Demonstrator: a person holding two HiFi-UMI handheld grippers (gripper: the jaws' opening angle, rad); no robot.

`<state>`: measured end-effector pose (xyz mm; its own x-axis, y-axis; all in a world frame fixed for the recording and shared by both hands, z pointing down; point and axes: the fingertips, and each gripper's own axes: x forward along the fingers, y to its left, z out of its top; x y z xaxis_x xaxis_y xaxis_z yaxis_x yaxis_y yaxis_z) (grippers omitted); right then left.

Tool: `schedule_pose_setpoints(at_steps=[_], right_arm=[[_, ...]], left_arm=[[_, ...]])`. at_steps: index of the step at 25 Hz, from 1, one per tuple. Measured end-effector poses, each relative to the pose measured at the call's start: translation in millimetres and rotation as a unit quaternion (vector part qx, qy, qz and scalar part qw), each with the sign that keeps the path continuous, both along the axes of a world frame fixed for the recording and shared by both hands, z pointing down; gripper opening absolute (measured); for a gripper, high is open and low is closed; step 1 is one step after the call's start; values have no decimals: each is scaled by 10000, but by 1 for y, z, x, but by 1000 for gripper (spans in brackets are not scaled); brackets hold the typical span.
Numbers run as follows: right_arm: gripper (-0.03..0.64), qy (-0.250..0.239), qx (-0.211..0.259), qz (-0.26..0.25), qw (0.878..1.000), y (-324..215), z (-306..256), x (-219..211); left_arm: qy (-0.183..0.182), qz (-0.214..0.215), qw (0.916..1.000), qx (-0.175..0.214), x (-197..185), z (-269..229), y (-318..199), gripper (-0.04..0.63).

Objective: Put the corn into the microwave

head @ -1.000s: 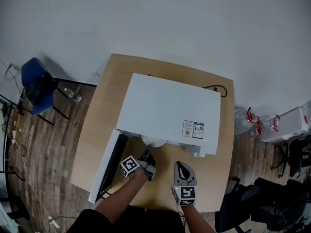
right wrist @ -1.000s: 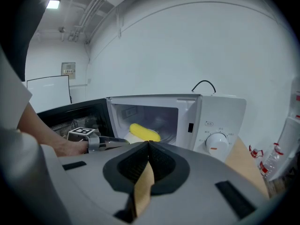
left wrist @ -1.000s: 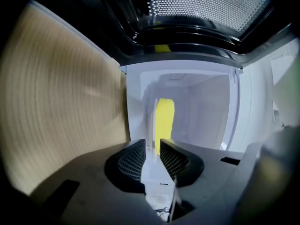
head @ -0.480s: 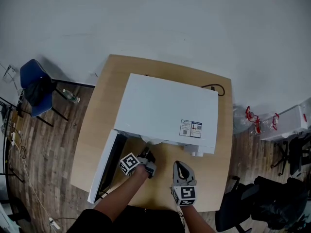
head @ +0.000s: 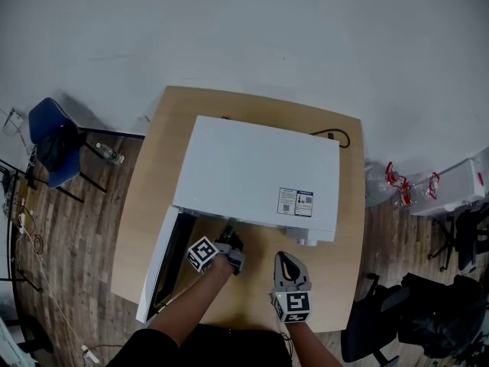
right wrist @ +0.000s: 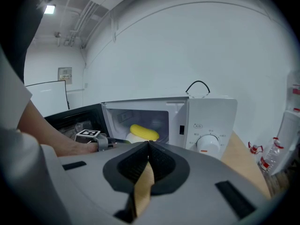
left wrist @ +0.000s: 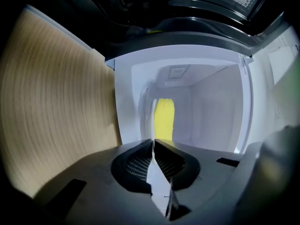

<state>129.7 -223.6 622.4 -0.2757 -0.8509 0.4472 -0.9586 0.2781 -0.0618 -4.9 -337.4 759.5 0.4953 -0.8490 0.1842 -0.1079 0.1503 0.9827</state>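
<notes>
Yellow corn [right wrist: 144, 132]; white plate [right wrist: 129, 137], microwave [head: 260, 176]; tan wooden table [head: 153, 197]; blue chair [head: 42, 117].

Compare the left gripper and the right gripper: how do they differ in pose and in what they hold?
The left gripper is at the open microwave's mouth; the right gripper hovers over the table before it. The left gripper is shut on the rim of the plate carrying the corn; the right gripper is shut, empty. The left gripper is rolled sideways; the right gripper sits level. Both face the microwave.
</notes>
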Motion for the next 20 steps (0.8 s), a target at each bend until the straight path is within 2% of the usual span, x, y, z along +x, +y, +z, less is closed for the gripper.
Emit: schedule_pose_setpoints(at_steps=[11, 17, 20], right_arm=[[60, 27, -88, 17, 10000, 5, 7, 5], [60, 15, -101, -36, 9999, 12, 8, -1], [60, 4, -127, -44, 9999, 17, 9, -3]], left_arm=[[-84, 116, 9999, 24, 4, -1, 1, 28], [-791, 388, 9961, 26, 0, -4, 11, 28], [-1313, 610, 9894, 124, 0, -7, 10, 26]])
